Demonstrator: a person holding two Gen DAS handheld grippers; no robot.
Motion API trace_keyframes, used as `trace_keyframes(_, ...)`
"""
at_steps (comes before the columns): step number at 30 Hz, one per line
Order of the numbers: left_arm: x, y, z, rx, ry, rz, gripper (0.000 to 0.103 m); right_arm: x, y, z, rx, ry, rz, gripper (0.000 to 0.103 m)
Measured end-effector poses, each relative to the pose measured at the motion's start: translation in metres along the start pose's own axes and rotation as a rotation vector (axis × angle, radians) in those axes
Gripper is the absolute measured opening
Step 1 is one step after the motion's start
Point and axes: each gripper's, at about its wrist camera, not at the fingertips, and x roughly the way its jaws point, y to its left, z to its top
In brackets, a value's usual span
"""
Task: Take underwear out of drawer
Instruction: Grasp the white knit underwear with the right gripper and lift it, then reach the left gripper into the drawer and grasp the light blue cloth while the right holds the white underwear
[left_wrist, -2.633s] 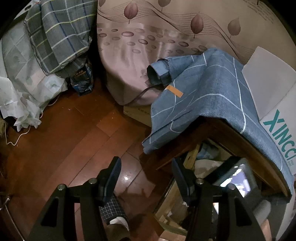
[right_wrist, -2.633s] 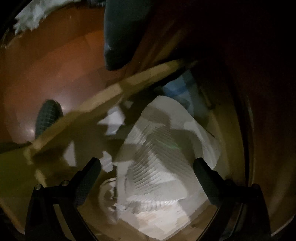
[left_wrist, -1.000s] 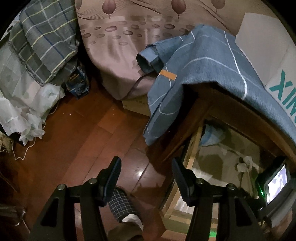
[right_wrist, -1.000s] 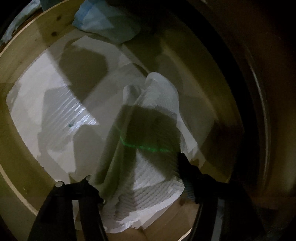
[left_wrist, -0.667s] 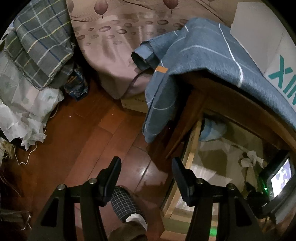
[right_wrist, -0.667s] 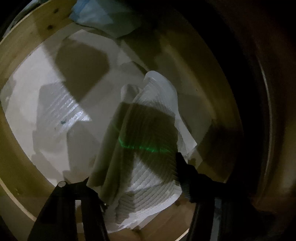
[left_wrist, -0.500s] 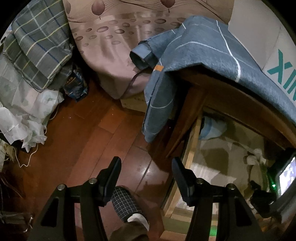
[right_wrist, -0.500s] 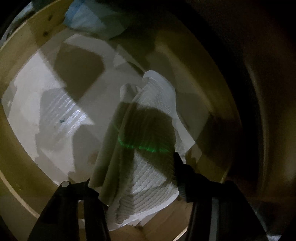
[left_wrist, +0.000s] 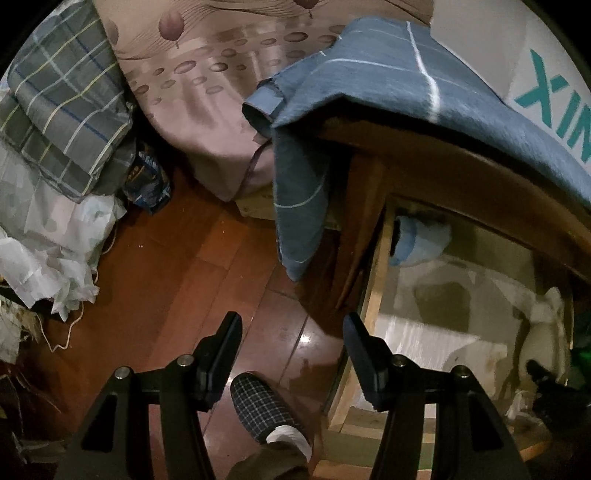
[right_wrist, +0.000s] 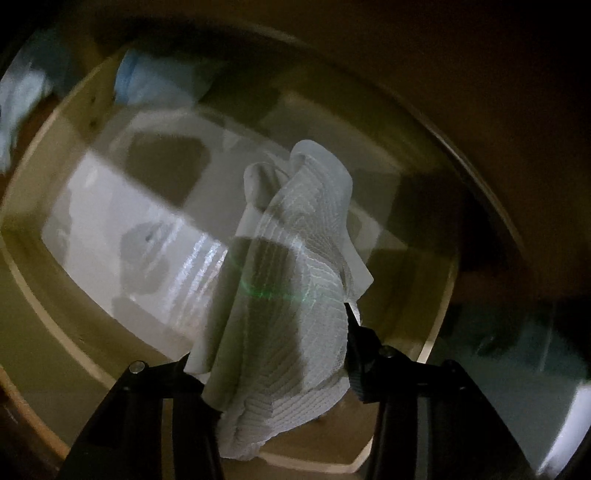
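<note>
Up close in the right wrist view only: white ribbed underwear (right_wrist: 295, 295) bunched between the closing jaws of the right gripper (right_wrist: 273, 354), pads pressing the cloth, above the pale wooden drawer (right_wrist: 44, 206). Wider, from the left: reddish wood floor (left_wrist: 177, 288), blue checked blanket (left_wrist: 388, 74) over the cabinet, patterned bedspread (left_wrist: 207, 85). Left gripper (left_wrist: 291, 354) spread and empty, angled down over the floor beside a checked slipper (left_wrist: 258, 406).

teal letters "XIN", white box (left_wrist: 543, 70)

I see a blue checked cloth (left_wrist: 388, 77) draped over a wooden table (left_wrist: 443, 173), with plaid bedding (left_wrist: 62, 110) beside the floral bedspread (left_wrist: 207, 85).
</note>
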Motion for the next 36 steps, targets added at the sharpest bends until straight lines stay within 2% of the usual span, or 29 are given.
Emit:
trace_keyframes(3,-0.002,-0.004,-0.002,0.03,-0.009,0.004,0.058,-0.003,-0.015,-0.007,0.139,-0.012,0.075,0.042)
trace_keyframes(6,-0.004,-0.011,-0.004,0.071,-0.023,-0.004,0.058,-0.007,-0.021,-0.012,0.211,-0.026,0.101,0.042)
trace_keyframes(13,-0.016,-0.046,-0.016,0.266,-0.114,0.032,0.058,-0.023,-0.041,-0.035,0.411,-0.074,0.21,0.042)
trace_keyframes(16,-0.016,-0.061,-0.021,0.344,-0.138,0.05,0.058,-0.026,-0.05,-0.042,0.471,-0.086,0.22,0.042)
trace_keyframes(19,-0.017,-0.074,-0.027,0.427,-0.178,0.103,0.058,-0.01,-0.056,-0.044,0.498,-0.1,0.233,0.042)
trace_keyframes(21,-0.016,-0.084,-0.032,0.491,-0.227,0.196,0.058,-0.009,-0.06,-0.049,0.521,-0.107,0.257,0.042)
trace_keyframes(23,-0.017,-0.092,-0.036,0.551,-0.265,0.243,0.058,-0.005,-0.064,-0.051,0.541,-0.111,0.28,0.042)
trace_keyframes(30,-0.003,-0.127,-0.06,0.895,-0.411,0.399,0.058,-0.005,-0.065,-0.051,0.537,-0.123,0.298,0.042)
trace_keyframes(36,0.018,-0.142,-0.058,1.088,-0.41,0.355,0.058,-0.01,-0.069,-0.053,0.534,-0.121,0.316,0.042)
